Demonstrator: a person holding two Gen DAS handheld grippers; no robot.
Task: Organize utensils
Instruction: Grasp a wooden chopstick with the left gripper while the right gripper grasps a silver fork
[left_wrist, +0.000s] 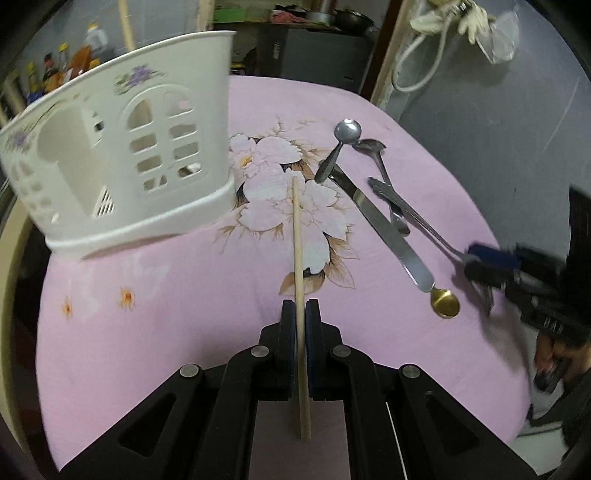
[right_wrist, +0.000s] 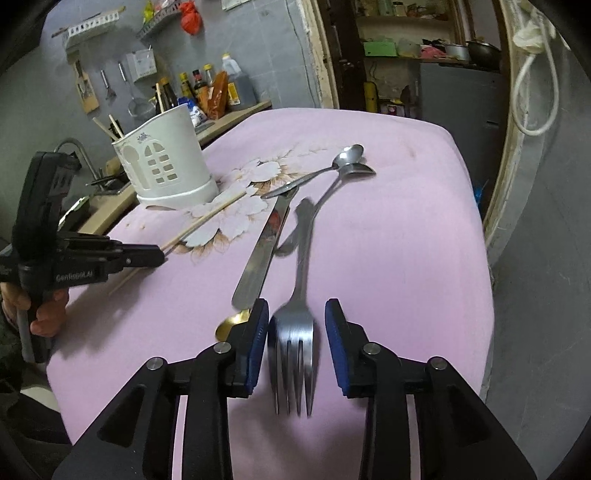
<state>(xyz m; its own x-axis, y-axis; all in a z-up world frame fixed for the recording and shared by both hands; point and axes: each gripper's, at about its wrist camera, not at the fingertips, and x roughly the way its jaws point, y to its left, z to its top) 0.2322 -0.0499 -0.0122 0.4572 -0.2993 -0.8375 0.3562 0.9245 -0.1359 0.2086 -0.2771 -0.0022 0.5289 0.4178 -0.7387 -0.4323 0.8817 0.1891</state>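
Steel four-tined fork (right_wrist: 295, 332) lies on the pink tabletop (right_wrist: 406, 258) between the right gripper (right_wrist: 295, 350) fingers, spread, not yet gripping. Left gripper (left_wrist: 301, 332) pinches a wooden chopstick (left_wrist: 297, 240) (step: pickup); next, drop it into the white plastic holder (left_wrist: 122, 155) beyond.

A grey tiled wall (right_wrist: 266, 48) stands behind a counter (right_wrist: 236, 114) crowded with bottles (right_wrist: 201, 83). Past the desk's (right_wrist: 406, 258) far edge, a doorway (right_wrist: 424, 55) opens onto dim shelves, and a white rope (right_wrist: 535, 92) hangs by its frame.

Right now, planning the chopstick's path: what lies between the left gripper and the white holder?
Only bare pink cloth separates left gripper, clamping the chopstick, from the holder; left wrist view.
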